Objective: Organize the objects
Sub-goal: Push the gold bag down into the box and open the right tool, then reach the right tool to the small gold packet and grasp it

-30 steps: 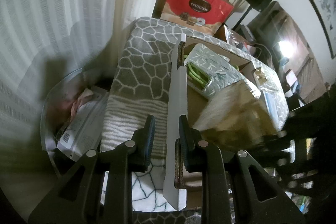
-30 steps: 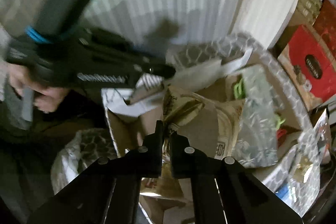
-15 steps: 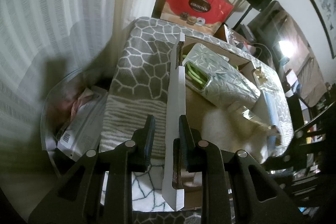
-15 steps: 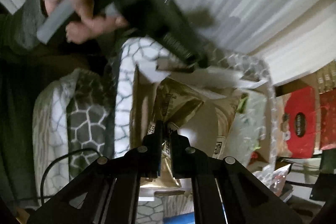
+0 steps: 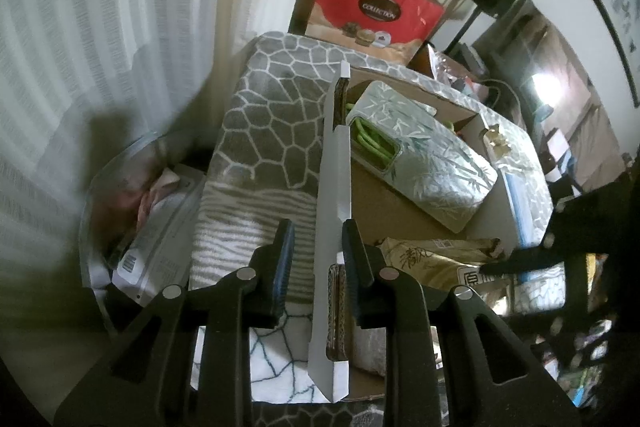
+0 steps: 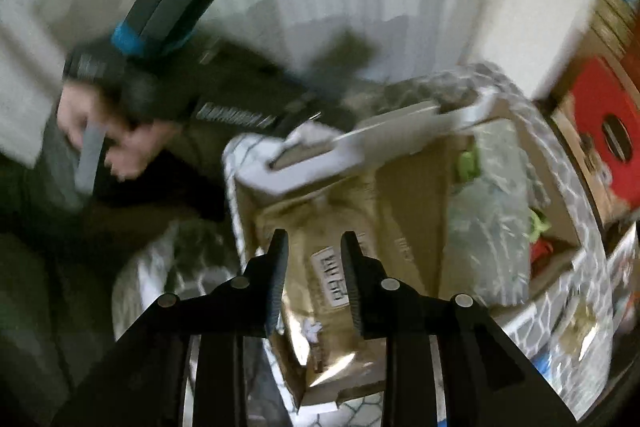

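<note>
An open cardboard box (image 5: 400,203) sits on a grey patterned cloth. Inside lie a silver bamboo-print package (image 5: 432,155) with green items and a brown paper bag (image 5: 432,259). My left gripper (image 5: 316,243) is open, its jaws on either side of the box's white upright flap (image 5: 334,211) without clamping it. My right gripper (image 6: 312,255) is open and empty just above the brown bag (image 6: 340,259) in the box. The right view is blurred. The silver package also shows in the right wrist view (image 6: 488,219).
A red gift box (image 5: 376,7) stands behind the table against the wall. A glass side table (image 5: 132,211) with papers is at the left. White curtains hang at the back. The hand holding the left gripper (image 6: 120,115) shows in the right view.
My right gripper was shut on the brown bag; it has lowered the bag into the box and opened. The left gripper has stayed at the flap.
</note>
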### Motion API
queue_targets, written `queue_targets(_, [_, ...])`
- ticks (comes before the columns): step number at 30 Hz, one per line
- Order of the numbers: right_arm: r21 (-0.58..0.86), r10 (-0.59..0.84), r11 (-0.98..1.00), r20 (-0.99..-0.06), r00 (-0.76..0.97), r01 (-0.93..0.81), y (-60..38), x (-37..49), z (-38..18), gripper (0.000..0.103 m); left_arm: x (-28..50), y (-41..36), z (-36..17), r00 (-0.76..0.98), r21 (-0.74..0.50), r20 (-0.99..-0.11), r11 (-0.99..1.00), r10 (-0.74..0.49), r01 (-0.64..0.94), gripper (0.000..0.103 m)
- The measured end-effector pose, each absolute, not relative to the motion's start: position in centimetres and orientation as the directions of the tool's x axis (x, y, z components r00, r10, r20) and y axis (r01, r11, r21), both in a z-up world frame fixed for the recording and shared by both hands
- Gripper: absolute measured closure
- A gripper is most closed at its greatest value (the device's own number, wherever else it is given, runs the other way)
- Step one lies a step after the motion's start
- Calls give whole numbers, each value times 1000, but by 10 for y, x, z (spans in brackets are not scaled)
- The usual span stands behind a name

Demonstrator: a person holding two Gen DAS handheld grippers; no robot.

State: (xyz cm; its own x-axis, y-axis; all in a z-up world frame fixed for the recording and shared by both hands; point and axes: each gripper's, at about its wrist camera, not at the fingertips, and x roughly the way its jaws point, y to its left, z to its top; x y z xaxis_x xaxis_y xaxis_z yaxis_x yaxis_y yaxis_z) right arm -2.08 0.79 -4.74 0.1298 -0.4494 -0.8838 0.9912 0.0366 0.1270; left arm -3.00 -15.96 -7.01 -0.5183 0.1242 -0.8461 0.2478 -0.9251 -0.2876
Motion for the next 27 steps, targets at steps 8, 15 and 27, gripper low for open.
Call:
queue_targets(8, [125, -507, -185, -862, 15, 975, 29, -40, -39, 74, -30, -160, -65, -520, -280, -846, -928, 116, 248, 68])
queue_targets(15, [130, -512, -301, -858, -45, 945, 43, -63, -36, 74, -37, -153, -69, -496, -250, -862, -937, 101, 243, 63])
queue_targets(27, [133, -503, -431, -856, -115, 893, 71, -84, -37, 69, -60, -134, -92, -455, -166, -889, -959, 46, 228, 93])
